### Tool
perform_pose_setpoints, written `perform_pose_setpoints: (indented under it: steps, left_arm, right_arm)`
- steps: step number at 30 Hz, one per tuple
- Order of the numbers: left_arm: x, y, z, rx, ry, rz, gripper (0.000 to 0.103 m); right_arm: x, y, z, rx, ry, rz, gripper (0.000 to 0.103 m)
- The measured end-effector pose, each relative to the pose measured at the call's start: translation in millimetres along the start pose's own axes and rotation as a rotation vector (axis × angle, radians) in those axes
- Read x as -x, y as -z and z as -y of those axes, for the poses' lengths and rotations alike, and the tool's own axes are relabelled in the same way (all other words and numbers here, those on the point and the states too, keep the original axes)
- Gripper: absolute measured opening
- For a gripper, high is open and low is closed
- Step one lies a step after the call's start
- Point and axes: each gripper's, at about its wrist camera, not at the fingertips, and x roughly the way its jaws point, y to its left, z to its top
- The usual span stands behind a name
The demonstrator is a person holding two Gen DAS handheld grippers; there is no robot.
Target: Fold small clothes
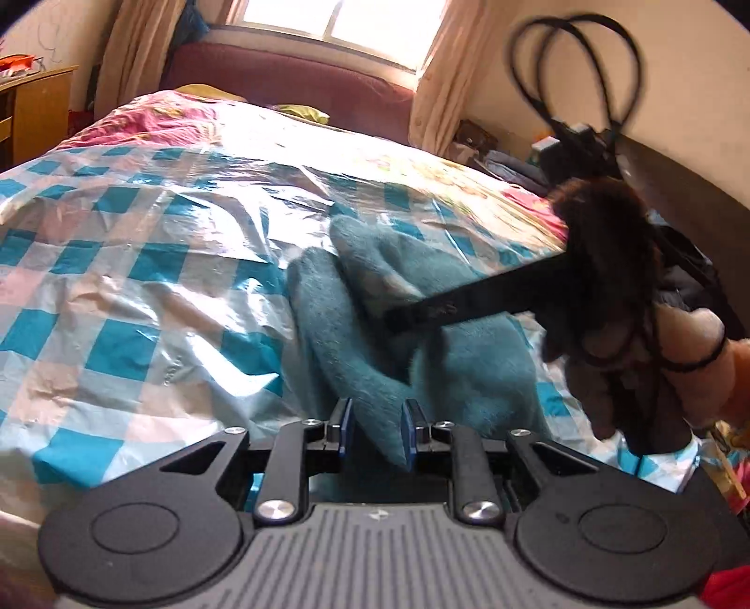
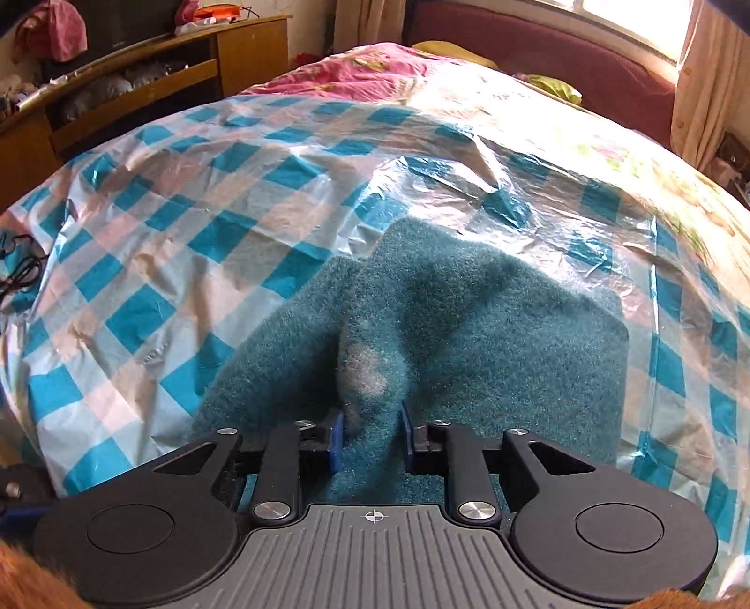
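**Both grippers pinching the teal garment**

My left gripper (image 1: 376,433) has its blue pads clamped on a raised fold of the teal fleece garment (image 1: 450,370). My right gripper (image 2: 371,438) is pinched on another bunched ridge of it (pale worn patch just ahead of the pads). The garment lies on the checked plastic sheet (image 2: 154,243), toward its near edge. Beyond the sheet: pink quilt (image 2: 356,70), maroon headboard (image 1: 286,75).

Both wrist views sit low and close over the teal garment (image 1: 422,328) (image 2: 468,318), facing the window (image 1: 328,23) (image 2: 628,18); they share garment and checked sheet (image 1: 117,281) (image 2: 164,234)
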Motion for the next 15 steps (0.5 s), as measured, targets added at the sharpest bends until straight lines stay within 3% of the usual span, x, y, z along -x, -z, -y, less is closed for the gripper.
perform_pose_setpoints:
  steps: [4,9,11,15]
  left_arm:
    - [-44,-30,-34,0.082,-0.003,-0.026,0.027]
    - [-103,-46,-42,0.136,0.108,-0.097,0.023]
    - [-112,-43,-39,0.135,0.131,-0.103,0.023]
    - [-112,-37,-43,0.151,0.101,-0.108,0.022]
  right_arm:
    - [11,-8,14,-0.103,-0.089,-0.001,0.018]
    - [39,-20,21,-0.190,-0.176,0.047,0.017]
    - [39,-23,20,-0.226,-0.210,0.049,0.017]
    - [10,-24,9,-0.277,-0.248,0.003,0.018]
